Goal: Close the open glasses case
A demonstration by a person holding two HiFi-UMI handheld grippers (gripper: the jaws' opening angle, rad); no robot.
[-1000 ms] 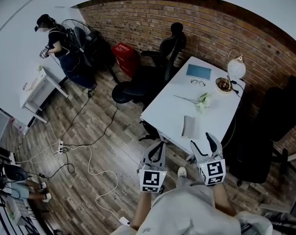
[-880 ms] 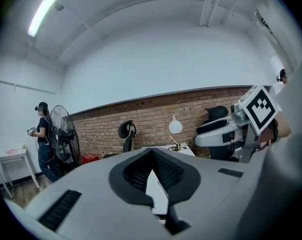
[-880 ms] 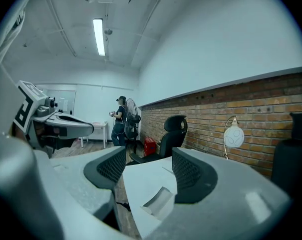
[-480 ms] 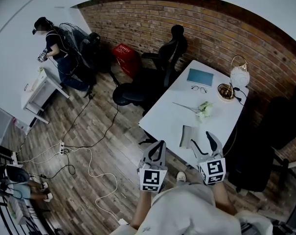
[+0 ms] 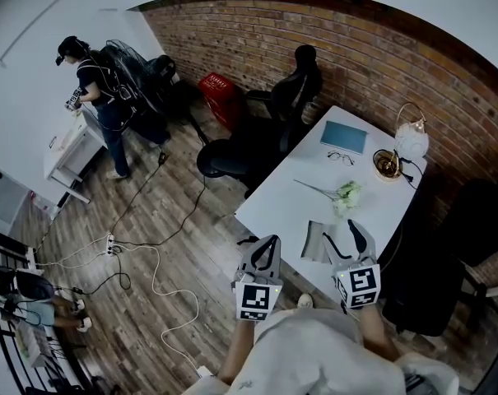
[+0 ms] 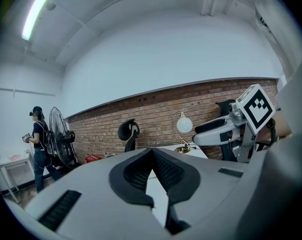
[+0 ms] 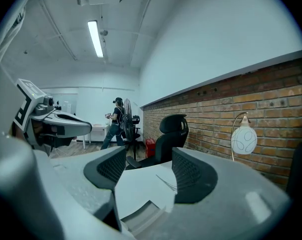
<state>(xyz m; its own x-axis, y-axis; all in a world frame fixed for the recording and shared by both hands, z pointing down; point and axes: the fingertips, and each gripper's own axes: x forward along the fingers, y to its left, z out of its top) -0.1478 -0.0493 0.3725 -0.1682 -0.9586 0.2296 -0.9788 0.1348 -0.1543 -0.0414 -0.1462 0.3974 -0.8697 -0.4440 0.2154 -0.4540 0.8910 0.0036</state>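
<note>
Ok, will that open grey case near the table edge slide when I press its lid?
The glasses case lies flat and looks small, so it is probably light and may skid on the smooth white table. It sits near the front edge, so a pull toward you could drop it. Its halves look rigid, likely hinging rather than flexing.

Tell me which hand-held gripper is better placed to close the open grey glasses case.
Right. The right hand-held gripper is open, with the open grey glasses case just below its jaws; the left hand-held gripper is shut and farther from it.
</note>
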